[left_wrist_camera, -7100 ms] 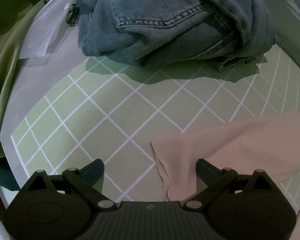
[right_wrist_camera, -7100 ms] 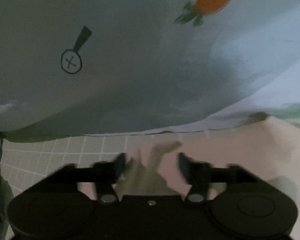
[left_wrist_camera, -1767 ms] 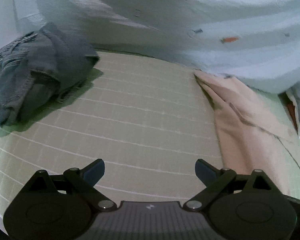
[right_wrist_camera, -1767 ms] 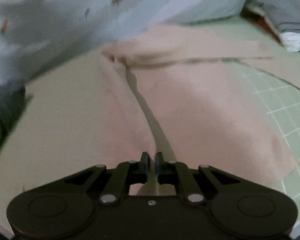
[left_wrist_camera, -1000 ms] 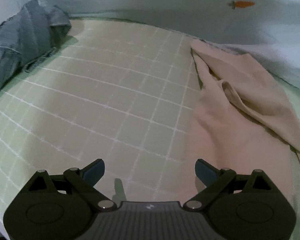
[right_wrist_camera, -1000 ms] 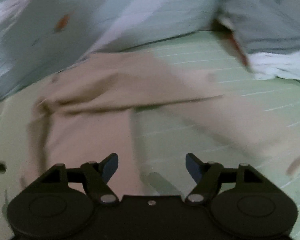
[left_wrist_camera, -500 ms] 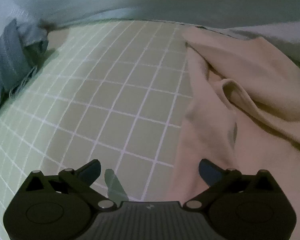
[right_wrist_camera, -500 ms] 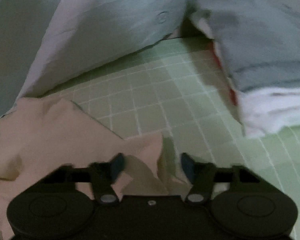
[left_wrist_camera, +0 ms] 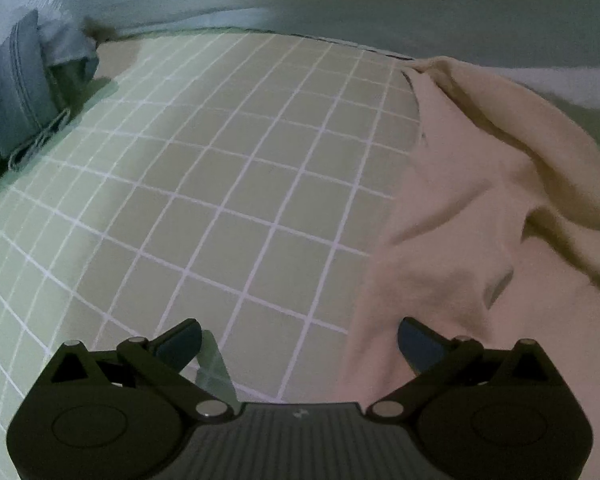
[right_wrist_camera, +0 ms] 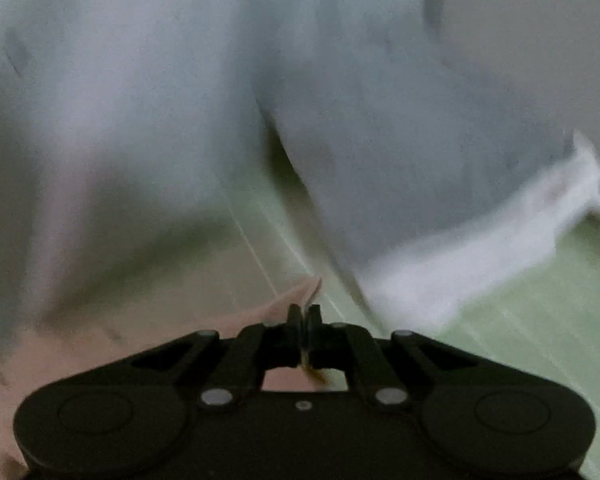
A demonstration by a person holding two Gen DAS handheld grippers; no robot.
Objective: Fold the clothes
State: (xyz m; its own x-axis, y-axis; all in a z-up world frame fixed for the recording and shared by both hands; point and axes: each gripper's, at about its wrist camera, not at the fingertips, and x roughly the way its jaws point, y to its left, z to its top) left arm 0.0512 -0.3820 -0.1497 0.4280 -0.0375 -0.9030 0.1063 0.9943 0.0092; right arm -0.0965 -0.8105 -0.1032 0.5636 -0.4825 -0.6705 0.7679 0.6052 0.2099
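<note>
Clearly folding has barely begun: the pink garment (left_wrist_camera: pixel 480 208) lies rumpled on the mat (left_wrist_camera: pixel 228 184); right tongs (right_wrist_camera: pixel 304 312) pinch its corner, left tongs (left_wrist_camera: pixel 298 334) gape empty.

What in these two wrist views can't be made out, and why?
- Right wrist view: motion blur smears everything; how much of the pink garment the right hand-held gripper pinches is unclear.
- Right wrist view: the grey and white fabric cannot be identified; blurred.
- Left wrist view: the pink garment runs off the right edge, so its shape is unknown.
- Left wrist view: the jeans are cut by the left edge.
- Left hand-held gripper: open, empty.
</note>
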